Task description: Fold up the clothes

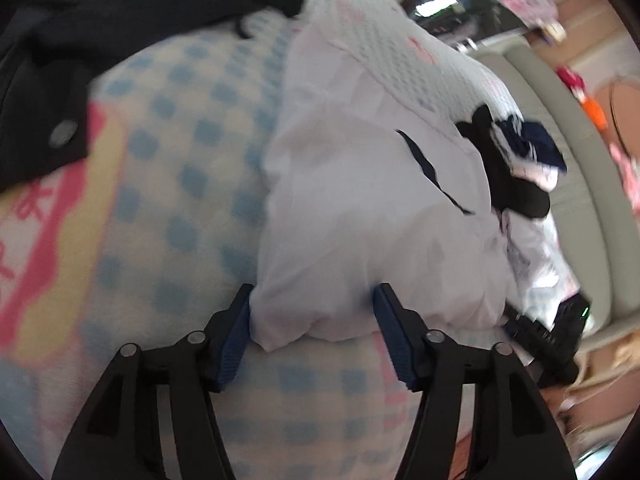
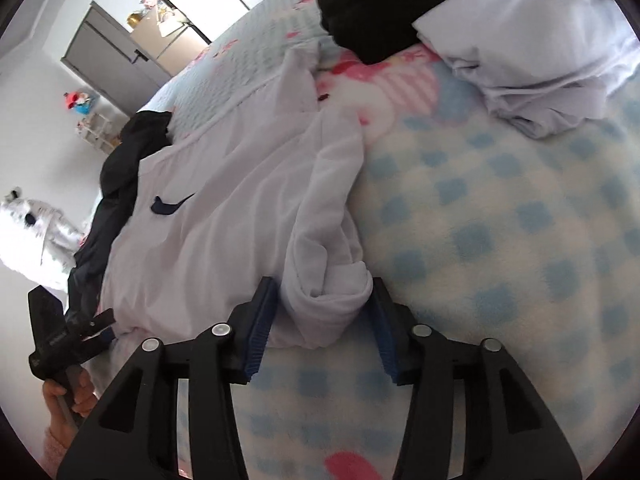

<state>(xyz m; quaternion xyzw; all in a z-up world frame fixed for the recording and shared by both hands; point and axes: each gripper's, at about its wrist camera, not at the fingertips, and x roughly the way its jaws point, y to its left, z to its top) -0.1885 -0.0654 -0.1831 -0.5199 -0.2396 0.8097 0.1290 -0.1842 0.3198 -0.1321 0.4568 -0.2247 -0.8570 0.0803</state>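
White shirt (image 2: 208, 232) w/ dark swoosh logo (image 2: 172, 205) lay partly folded on the bed's blue-check blanket (image 2: 500, 240). Left tongs (image 1: 312, 320) stood apart w/ a bunched corner of the shirt between the blue pads (image 1: 234, 340), fabric touching both; can't tell if squeezed. Right tongs (image 2: 320, 320) likewise straddled a rolled edge of the shirt, jaws fairly wide, cloth filling the gap. Dark garment (image 2: 120, 172) lay beside the shirt's far side. Folded pale item (image 2: 540, 52) & black piece (image 2: 368, 20) sat near the blanket's top. A hand (image 2: 64, 396) gripped the left tool's handle.
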